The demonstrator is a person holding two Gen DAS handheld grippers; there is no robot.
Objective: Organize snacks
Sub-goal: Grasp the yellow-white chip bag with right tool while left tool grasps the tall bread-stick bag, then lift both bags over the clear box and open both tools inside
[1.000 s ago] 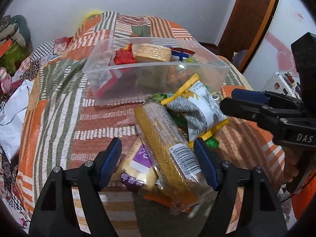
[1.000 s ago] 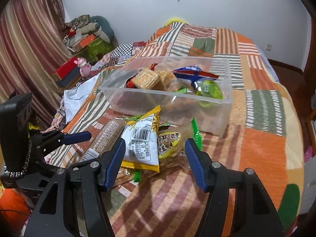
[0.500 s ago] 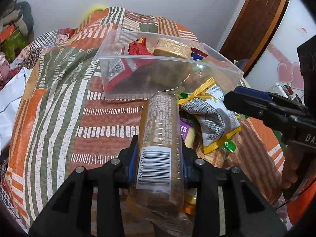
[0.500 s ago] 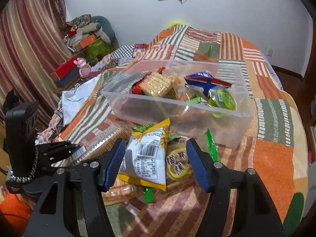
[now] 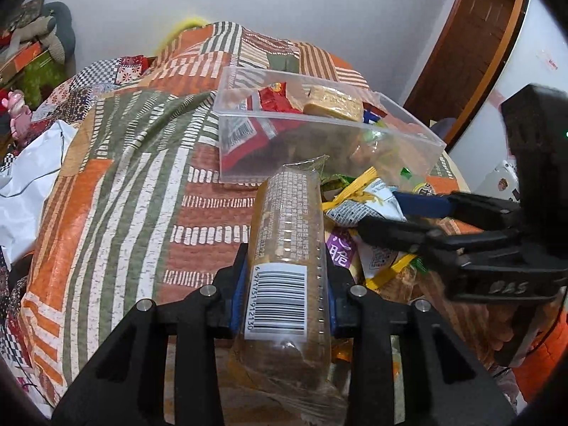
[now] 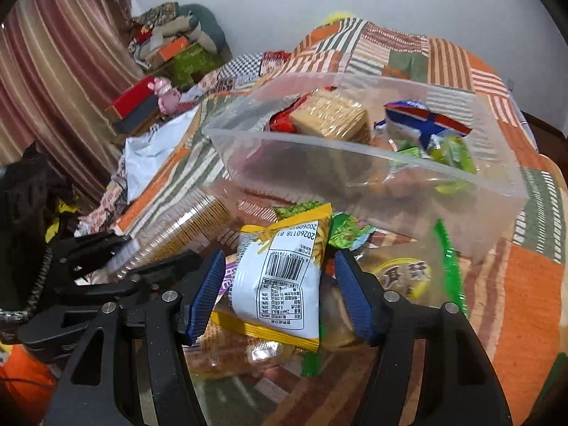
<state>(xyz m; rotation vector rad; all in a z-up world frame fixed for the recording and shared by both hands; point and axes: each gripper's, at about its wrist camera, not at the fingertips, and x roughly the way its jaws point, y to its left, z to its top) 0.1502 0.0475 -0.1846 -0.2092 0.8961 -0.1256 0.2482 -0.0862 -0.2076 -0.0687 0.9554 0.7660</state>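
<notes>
Through your left wrist camera, your left tool (image 5: 285, 293) is pinching the long clear cracker sleeve (image 5: 287, 248), its blue pads pressed against both sides near the barcode label. The sleeve runs straight ahead of the tool, and its far end points at the near wall of the clear plastic bin (image 5: 319, 142), which sits on the striped patchwork bedspread (image 5: 117, 177) just beyond. Inside the bin you see a red packet (image 5: 273, 101) and a block of tan crackers (image 5: 335, 104). To the right of the sleeve lies a loose heap of snacks, with the white and yellow chip bag (image 5: 365, 198) on top, and your right tool (image 5: 390, 213) reaches in over it from the right.

Through your right wrist camera, your right tool (image 6: 280, 291) is spread wide, one blue pad on either side of the chip bag (image 6: 284, 277); whether they touch it you cannot tell. The bin (image 6: 372, 170) stands just ahead. Your left tool (image 6: 117, 262) sits to the left, gripping the cracker sleeve (image 6: 181, 227).
</notes>
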